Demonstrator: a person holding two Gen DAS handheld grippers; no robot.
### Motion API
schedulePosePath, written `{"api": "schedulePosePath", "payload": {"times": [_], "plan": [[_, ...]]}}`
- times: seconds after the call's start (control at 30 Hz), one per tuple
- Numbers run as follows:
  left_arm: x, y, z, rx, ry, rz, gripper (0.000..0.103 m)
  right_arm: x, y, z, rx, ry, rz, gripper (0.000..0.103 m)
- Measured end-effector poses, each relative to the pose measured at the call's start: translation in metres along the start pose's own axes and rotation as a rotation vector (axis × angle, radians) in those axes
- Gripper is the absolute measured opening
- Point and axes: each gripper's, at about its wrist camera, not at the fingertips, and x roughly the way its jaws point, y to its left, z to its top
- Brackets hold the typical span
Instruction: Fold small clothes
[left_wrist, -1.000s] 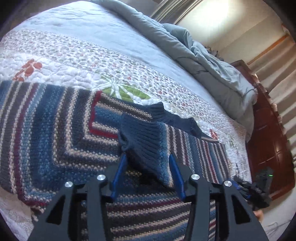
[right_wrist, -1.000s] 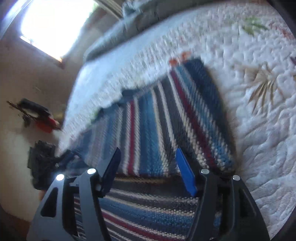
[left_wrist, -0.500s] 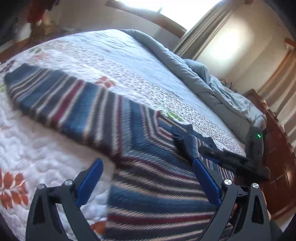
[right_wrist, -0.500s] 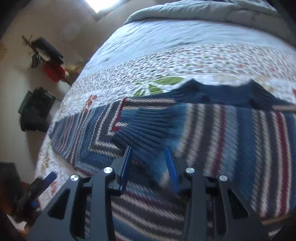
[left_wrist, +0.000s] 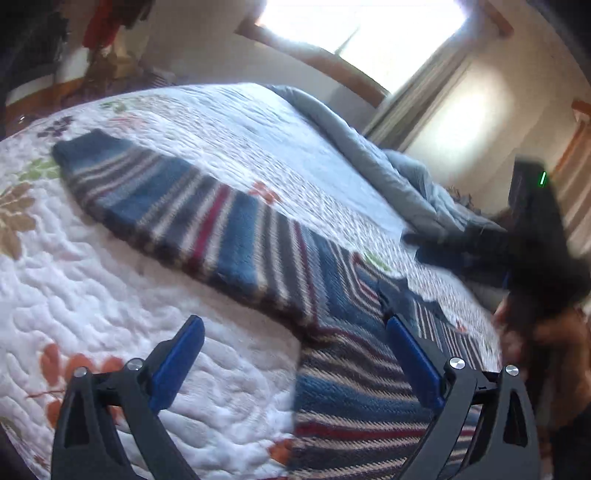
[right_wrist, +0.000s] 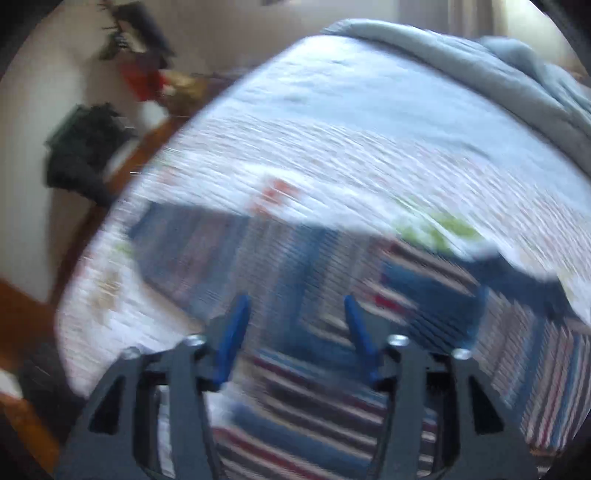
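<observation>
A knit sweater (left_wrist: 229, 236) striped in blue, grey, red and cream lies flat on the white quilted bedspread (left_wrist: 74, 288). One sleeve runs out to the upper left, and its dark blue ribbed part (left_wrist: 397, 295) lies folded onto the body. My left gripper (left_wrist: 295, 332) stands wide open above the sweater's lower edge with nothing between its fingers. The right wrist view is blurred by motion. There my right gripper (right_wrist: 297, 314) hovers over the sweater (right_wrist: 325, 387), its jaws opening and empty. In the left wrist view the right gripper is a dark blur (left_wrist: 532, 236) at the right edge.
A grey-blue duvet (left_wrist: 369, 158) is bunched along the far side of the bed. Past the bed's left edge is a wooden floor (right_wrist: 22, 310) with dark bags (right_wrist: 85, 147) against the wall. A person's hand (left_wrist: 539, 343) shows at the right.
My left gripper let go of the ribbed sleeve end, opened wide and swung left. My right gripper pinched that ribbed part half a second ago, then released it and moved off to the left.
</observation>
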Motion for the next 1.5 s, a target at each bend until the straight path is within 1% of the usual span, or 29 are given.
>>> {"api": "schedulePosePath", "payload": {"times": [0.03,0.07,0.1,0.13,0.2,0.23,0.27,0.3,0.4,0.43,0.47,0.5,0.57,0.63,0.67,0.7,0.73,0.83,0.93,0.97,1.0,1.03,1.1,1.13,1.27,1.37,1.5], "plan": [[-0.005,0.008,0.001,-0.023,-0.02,0.01,0.099,0.0,0.02,0.017,-0.02,0.006,0.036,0.075],[-0.012,0.023,0.003,-0.063,-0.055,0.016,0.099,0.007,0.042,0.036,-0.053,0.034,0.057,0.079],[-0.019,0.034,0.006,-0.093,-0.081,0.006,0.099,0.015,0.071,0.054,-0.104,0.071,0.064,0.078],[-0.027,0.046,0.01,-0.131,-0.107,-0.009,0.099,0.024,0.095,0.066,-0.145,0.087,0.056,0.078],[-0.045,0.072,0.021,-0.208,-0.161,-0.04,0.099,0.053,0.148,0.083,-0.256,0.146,0.042,0.077],[-0.051,0.081,0.026,-0.236,-0.177,-0.039,0.099,0.071,0.173,0.09,-0.314,0.174,0.04,0.075],[-0.059,0.098,0.03,-0.291,-0.206,-0.022,0.099,0.085,0.196,0.089,-0.372,0.197,0.039,0.068],[-0.063,0.11,0.033,-0.331,-0.219,-0.01,0.099,0.104,0.222,0.09,-0.429,0.221,0.035,0.064],[-0.068,0.145,0.036,-0.455,-0.213,-0.023,0.099,0.164,0.277,0.086,-0.559,0.275,0.017,0.053],[-0.071,0.149,0.037,-0.463,-0.223,-0.014,0.099,0.186,0.293,0.081,-0.602,0.289,0.008,0.053],[-0.075,0.151,0.038,-0.457,-0.235,0.005,0.099,0.196,0.3,0.076,-0.623,0.294,0.001,0.053],[-0.079,0.155,0.042,-0.45,-0.252,0.051,0.099,0.215,0.312,0.071,-0.656,0.3,-0.015,0.053],[-0.085,0.165,0.042,-0.477,-0.27,0.071,0.099,0.241,0.324,0.063,-0.712,0.304,-0.065,0.053],[-0.08,0.175,0.042,-0.506,-0.246,0.075,0.099,0.259,0.329,0.055,-0.736,0.313,-0.092,0.052],[-0.077,0.179,0.041,-0.521,-0.228,0.073,0.099,0.265,0.33,0.053,-0.745,0.324,-0.1,0.049],[-0.075,0.183,0.04,-0.54,-0.217,0.061,0.099,0.272,0.333,0.051,-0.755,0.325,-0.107,0.048],[-0.075,0.186,0.04,-0.548,-0.215,0.048,0.099,0.277,0.334,0.05,-0.755,0.319,-0.119,0.048],[-0.086,0.187,0.039,-0.545,-0.237,0.047,0.099,0.292,0.336,0.053,-0.738,0.316,-0.159,0.049],[-0.083,0.188,0.04,-0.55,-0.22,0.029,0.099,0.302,0.338,0.055,-0.739,0.306,-0.205,0.049],[-0.08,0.188,0.039,-0.555,-0.211,0.025,0.099,0.303,0.338,0.056,-0.735,0.3,-0.21,0.039],[-0.077,0.188,0.038,-0.561,-0.2,0.02,0.099,0.302,0.336,0.059,-0.724,0.292,-0.219,0.017],[-0.075,0.188,0.037,-0.562,-0.194,0.017,0.099,0.3,0.334,0.062,-0.71,0.286,-0.216,0.012],[-0.073,0.185,0.037,-0.551,-0.19,0.019,0.099,0.283,0.327,0.071,-0.675,0.251,-0.207,0.008],[-0.074,0.184,0.038,-0.548,-0.192,0.018,0.099,0.276,0.323,0.075,-0.66,0.239,-0.199,0.008],[-0.072,0.175,0.036,-0.525,-0.194,0.015,0.099,0.223,0.3,0.097,-0.57,0.181,-0.146,0.008],[-0.069,0.166,0.035,-0.503,-0.188,-0.002,0.099,0.177,0.275,0.112,-0.488,0.125,-0.125,0.008],[-0.069,0.145,0.037,-0.449,-0.197,-0.019,0.099,0.101,0.226,0.124,-0.369,0.036,-0.109,0.008]]}}
